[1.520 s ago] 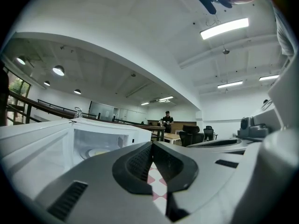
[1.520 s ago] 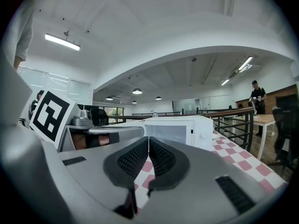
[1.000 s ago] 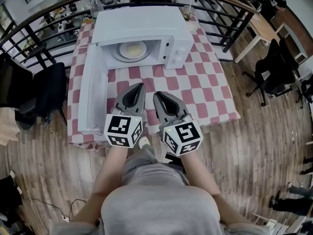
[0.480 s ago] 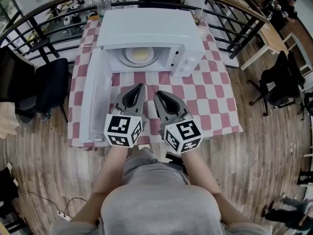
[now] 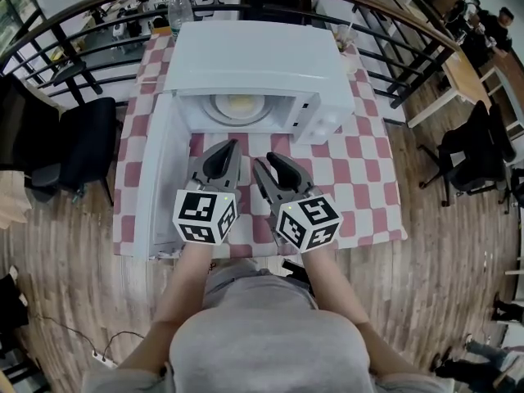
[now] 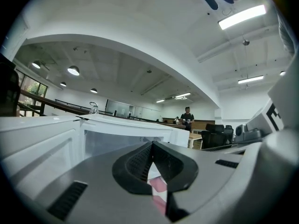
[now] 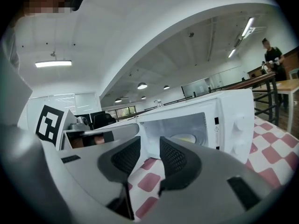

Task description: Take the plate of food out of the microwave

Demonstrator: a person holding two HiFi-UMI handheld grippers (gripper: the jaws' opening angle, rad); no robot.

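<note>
A white microwave point(image 5: 254, 56) stands on the checked table with its door point(image 5: 160, 178) swung open to the left. Inside, a pale plate of yellowish food point(image 5: 240, 106) rests on the turntable; the right gripper view also shows the plate point(image 7: 184, 138) in the cavity. My left gripper point(image 5: 229, 144) hovers over the table just in front of the opening, shut with nothing in it, its jaws touching point(image 6: 152, 146). Beside it my right gripper point(image 5: 264, 160) has its jaws opening, a narrow gap point(image 7: 149, 148) and nothing between them.
The red-and-white checked table point(image 5: 360, 178) ends close to my body. A water bottle point(image 5: 178, 6) and a cup with a straw point(image 5: 344, 38) stand behind the microwave. A black chair point(image 5: 90, 137) sits at the left, and a curved railing runs behind.
The right gripper's jaws have parted from shut. Both grippers have edged towards the microwave opening, which now sits lower and nearer in the head view.
</note>
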